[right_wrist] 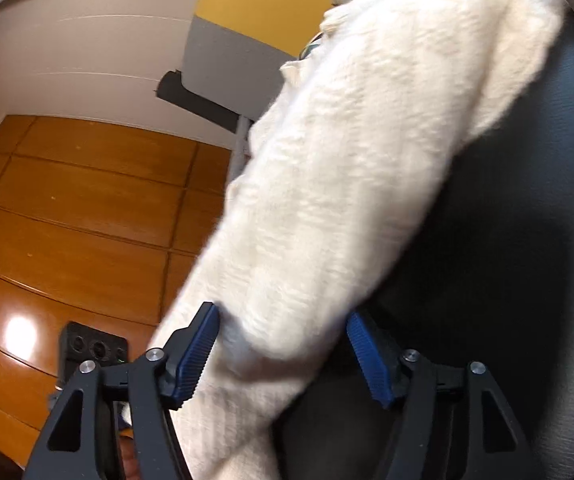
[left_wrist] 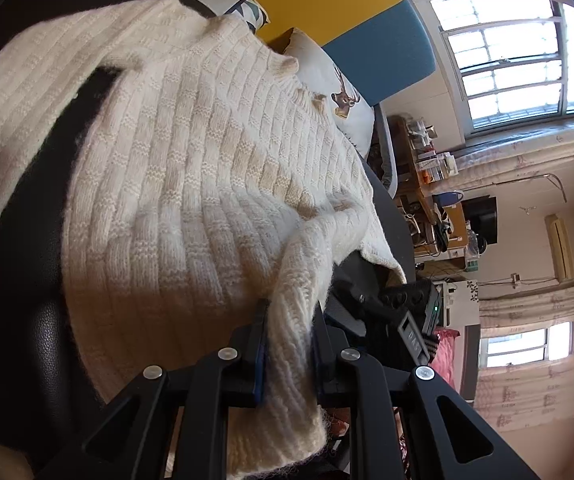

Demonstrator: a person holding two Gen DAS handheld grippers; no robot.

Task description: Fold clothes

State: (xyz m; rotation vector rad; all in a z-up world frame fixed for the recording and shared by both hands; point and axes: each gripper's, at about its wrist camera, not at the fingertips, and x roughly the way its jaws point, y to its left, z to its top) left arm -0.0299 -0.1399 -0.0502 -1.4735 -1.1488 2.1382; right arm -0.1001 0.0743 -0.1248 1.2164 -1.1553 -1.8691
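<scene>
While the cream knit sweater (left_wrist: 191, 168) lies spread over a black leather-like surface (left_wrist: 19, 264), one sleeve runs down from it between the fingers of the left gripper (left_wrist: 287, 344), whose blue pads are clamped on the knit. In the right wrist view another sleeve (right_wrist: 327, 200) hangs diagonally from upper right to lower left, passing between the fingers of the right gripper (right_wrist: 287, 344); its jaws stand wide, the left pad (right_wrist: 195, 356) touching the fabric, the right pad (right_wrist: 367, 360) clear of it, so nothing is gripped. Motion blur softens this sleeve's texture. Both sleeve ends are cut off by the lower frame edge. Behind the sweater, cushions (left_wrist: 327, 80) are partly hidden. A wooden floor (right_wrist: 87, 200) shows beside the right gripper.
</scene>
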